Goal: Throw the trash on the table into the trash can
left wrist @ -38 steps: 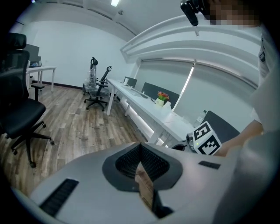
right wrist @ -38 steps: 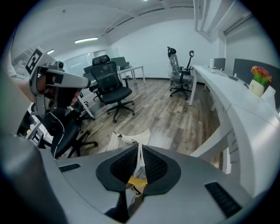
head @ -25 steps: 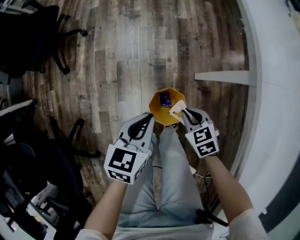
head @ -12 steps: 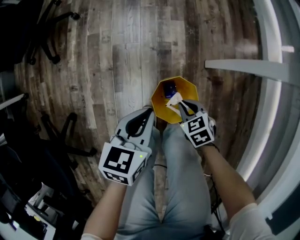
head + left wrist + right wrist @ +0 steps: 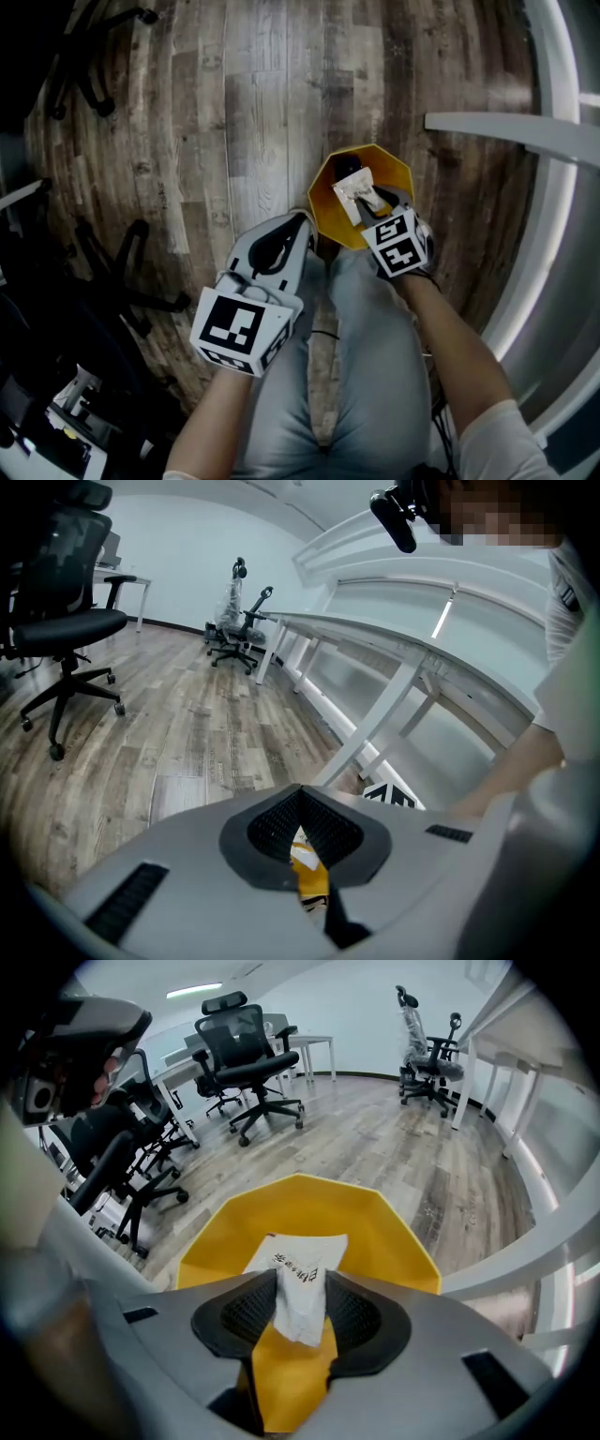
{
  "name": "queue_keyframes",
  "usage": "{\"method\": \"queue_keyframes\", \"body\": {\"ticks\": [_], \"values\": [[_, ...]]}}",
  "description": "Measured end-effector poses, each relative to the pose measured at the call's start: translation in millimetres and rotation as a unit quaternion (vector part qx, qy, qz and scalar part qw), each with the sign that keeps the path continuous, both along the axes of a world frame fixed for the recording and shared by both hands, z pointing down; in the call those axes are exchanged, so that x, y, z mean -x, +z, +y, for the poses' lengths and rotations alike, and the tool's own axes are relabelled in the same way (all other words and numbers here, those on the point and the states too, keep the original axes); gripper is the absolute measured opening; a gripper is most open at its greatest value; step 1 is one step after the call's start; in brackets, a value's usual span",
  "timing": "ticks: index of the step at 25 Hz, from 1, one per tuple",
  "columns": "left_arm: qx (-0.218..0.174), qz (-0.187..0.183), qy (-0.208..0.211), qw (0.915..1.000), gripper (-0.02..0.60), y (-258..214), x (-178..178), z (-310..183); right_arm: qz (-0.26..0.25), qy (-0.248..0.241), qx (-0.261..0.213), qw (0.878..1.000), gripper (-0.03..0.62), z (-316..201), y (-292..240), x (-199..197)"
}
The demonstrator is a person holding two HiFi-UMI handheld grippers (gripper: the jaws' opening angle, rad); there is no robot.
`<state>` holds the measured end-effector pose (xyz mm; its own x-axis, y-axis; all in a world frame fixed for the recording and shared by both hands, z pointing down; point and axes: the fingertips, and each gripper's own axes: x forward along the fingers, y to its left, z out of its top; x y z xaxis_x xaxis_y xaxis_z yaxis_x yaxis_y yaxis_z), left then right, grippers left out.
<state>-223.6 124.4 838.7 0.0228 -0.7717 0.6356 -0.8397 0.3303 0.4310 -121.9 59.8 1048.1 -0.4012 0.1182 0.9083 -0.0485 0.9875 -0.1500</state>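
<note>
A yellow trash can (image 5: 328, 202) stands on the wood floor, with a dark item (image 5: 347, 167) inside it. My right gripper (image 5: 367, 202) hangs over the can's mouth (image 5: 375, 1232), pointing steeply down. Its jaws have just been opening and now stand apart; a white printed packet (image 5: 302, 1283) still sits loosely between them, above the can's inside. The packet (image 5: 356, 195) shows over the can in the head view too. My left gripper (image 5: 305, 220) is beside the can's near left rim, shut on a yellow wrapper (image 5: 309, 878) pinched between its pads.
A white curved desk (image 5: 553, 187) and its crossbar (image 5: 506, 127) run along the right. Black office chair bases (image 5: 131, 272) stand at the left, and more chairs (image 5: 244, 1054) further off. The person's grey trouser legs (image 5: 366, 375) are right behind the can.
Both grippers have sunk toward the floor. The right one has moved over the can's mouth with the white packet, and its jaws have parted.
</note>
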Motion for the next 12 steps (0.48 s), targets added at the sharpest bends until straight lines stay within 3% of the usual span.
{"method": "queue_keyframes", "body": {"ticks": [2,12], "values": [[0.001,0.002,0.0,1.0,0.002,2.7,-1.8,0.9,0.011,-0.004,-0.006,1.0,0.202,-0.3,7.0,-4.6],[0.0,-0.002,0.0,1.0,0.002,-4.0,-2.2,1.3,0.014,-0.01,-0.011,1.0,0.233,-2.5,2.6,-9.2]]}}
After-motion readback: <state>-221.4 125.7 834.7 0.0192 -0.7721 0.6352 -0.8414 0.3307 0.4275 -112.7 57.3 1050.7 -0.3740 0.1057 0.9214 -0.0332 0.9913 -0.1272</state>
